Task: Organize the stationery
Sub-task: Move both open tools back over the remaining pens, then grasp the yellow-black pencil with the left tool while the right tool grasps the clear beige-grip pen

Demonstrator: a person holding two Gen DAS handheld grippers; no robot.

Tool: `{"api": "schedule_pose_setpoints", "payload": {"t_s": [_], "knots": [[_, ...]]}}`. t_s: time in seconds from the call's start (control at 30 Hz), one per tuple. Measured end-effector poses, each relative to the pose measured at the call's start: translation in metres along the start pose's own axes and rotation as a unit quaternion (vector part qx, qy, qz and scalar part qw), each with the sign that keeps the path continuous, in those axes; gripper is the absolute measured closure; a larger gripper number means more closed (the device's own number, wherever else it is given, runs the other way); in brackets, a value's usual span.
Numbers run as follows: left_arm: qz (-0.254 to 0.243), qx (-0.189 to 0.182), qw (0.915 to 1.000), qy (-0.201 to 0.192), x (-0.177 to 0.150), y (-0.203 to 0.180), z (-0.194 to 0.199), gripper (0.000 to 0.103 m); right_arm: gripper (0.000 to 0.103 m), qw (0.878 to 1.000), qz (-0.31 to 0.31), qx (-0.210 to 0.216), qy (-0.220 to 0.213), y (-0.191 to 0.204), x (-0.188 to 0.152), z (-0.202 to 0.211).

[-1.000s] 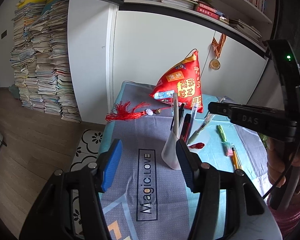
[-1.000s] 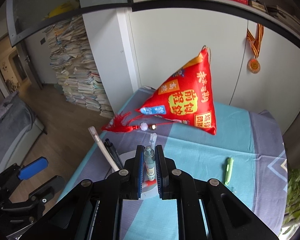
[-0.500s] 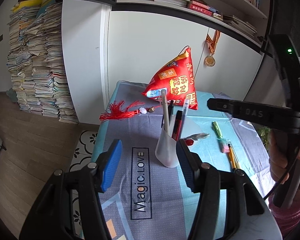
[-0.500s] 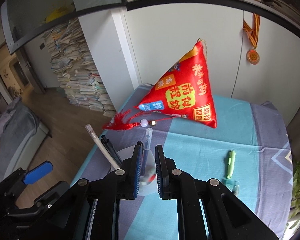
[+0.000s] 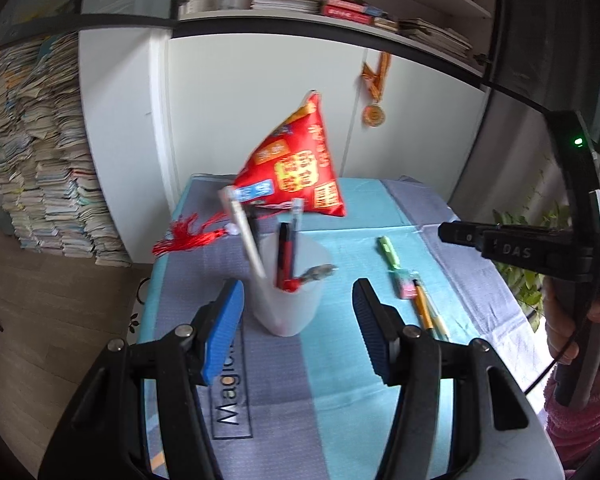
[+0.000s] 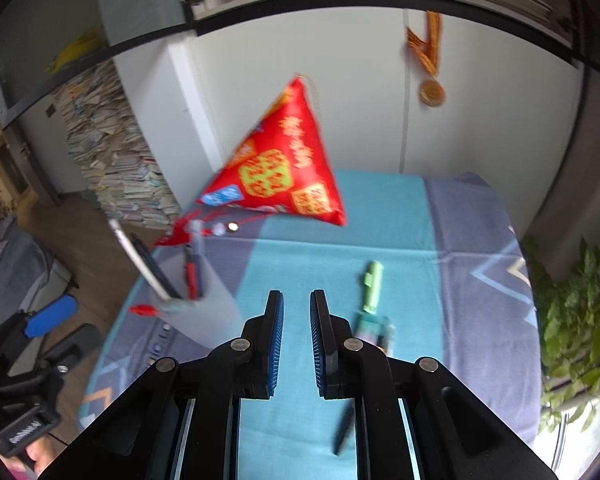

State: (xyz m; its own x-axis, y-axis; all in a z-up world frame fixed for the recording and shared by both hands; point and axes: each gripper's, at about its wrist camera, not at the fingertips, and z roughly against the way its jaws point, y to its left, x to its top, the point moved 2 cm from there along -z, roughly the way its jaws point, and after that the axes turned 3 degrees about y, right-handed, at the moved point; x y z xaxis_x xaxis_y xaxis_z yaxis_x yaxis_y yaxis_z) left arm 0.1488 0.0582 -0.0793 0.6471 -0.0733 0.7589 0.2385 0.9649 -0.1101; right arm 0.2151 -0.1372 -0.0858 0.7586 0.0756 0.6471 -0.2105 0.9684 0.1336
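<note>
A translucent cup [image 5: 288, 292] stands on the patterned tablecloth [image 5: 340, 380] with a white pen [image 5: 246, 240], a red-black pen [image 5: 285, 252] and a clear pen in it. My left gripper [image 5: 296, 320] is open just in front of the cup, its blue pads wide of the walls. My right gripper [image 6: 296, 300] is shut with nothing between its pads, above the cloth to the right of the cup [image 6: 204, 300]. On the cloth lie a green pen [image 6: 370, 286], a small eraser pack [image 6: 374, 330] and orange pencils [image 5: 424, 308]. A dark pen [image 6: 344, 432] shows under the right gripper.
A red triangular pouch [image 5: 296, 172] with a red tassel [image 5: 188, 236] stands at the back of the table. White cupboards with a hanging medal [image 5: 374, 114] rise behind. The table's left edge drops to a wooden floor with stacked papers [image 5: 40, 160]. A plant [image 6: 580, 312] is at the right.
A second ago a pen sat between the right gripper's pads; now they are bare and it has moved right, away from the cup. The left gripper has swung so the cup lines up between its fingers.
</note>
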Motion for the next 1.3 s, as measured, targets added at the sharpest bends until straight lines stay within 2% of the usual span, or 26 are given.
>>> {"api": "schedule_pose_setpoints", "payload": {"t_s": [0.1,0.23,0.4,0.57,0.73,0.9,0.93,0.97,1.17,1.3], "knots": [[-0.02,-0.013,0.9997,0.003,0.001,-0.019,-0.005,0.048,0.091,0.999,-0.023,-0.015,0.017,-0.023,-0.012,-0.004],[-0.039,-0.025,0.9987,0.021,-0.003,-0.04,-0.018,0.048,0.091,0.997,-0.021,-0.047,0.049,-0.042,-0.031,-0.018],[-0.056,-0.045,0.996,0.053,-0.013,-0.062,-0.04,0.048,0.091,0.993,-0.036,-0.051,0.097,-0.062,-0.057,-0.045],[-0.065,-0.041,0.9932,0.087,-0.023,-0.074,-0.064,0.05,0.091,0.991,-0.032,-0.047,0.124,-0.066,-0.073,-0.061],[-0.066,-0.041,0.9919,0.1,-0.029,-0.076,-0.071,0.05,0.091,0.988,-0.019,-0.06,0.141,-0.064,-0.079,-0.074],[-0.074,-0.055,0.9891,0.115,-0.034,-0.086,-0.079,0.05,0.092,0.988,-0.006,-0.051,0.144,-0.059,-0.082,-0.077],[-0.076,-0.059,0.9883,0.118,-0.035,-0.09,-0.081,0.05,0.1,0.989,-0.004,-0.053,0.142,-0.058,-0.082,-0.076],[-0.079,-0.064,0.9874,0.121,-0.037,-0.093,-0.082,0.05,0.101,0.989,-0.004,-0.055,0.14,-0.059,-0.082,-0.073],[-0.101,-0.1,0.9787,0.148,-0.042,-0.123,-0.105,0.05,0.102,0.988,-0.022,-0.066,0.135,-0.083,-0.088,-0.05],[-0.115,-0.1,0.9723,0.178,-0.049,-0.142,-0.134,0.05,0.102,0.988,-0.049,-0.064,0.129,-0.1,-0.094,-0.034]]}}
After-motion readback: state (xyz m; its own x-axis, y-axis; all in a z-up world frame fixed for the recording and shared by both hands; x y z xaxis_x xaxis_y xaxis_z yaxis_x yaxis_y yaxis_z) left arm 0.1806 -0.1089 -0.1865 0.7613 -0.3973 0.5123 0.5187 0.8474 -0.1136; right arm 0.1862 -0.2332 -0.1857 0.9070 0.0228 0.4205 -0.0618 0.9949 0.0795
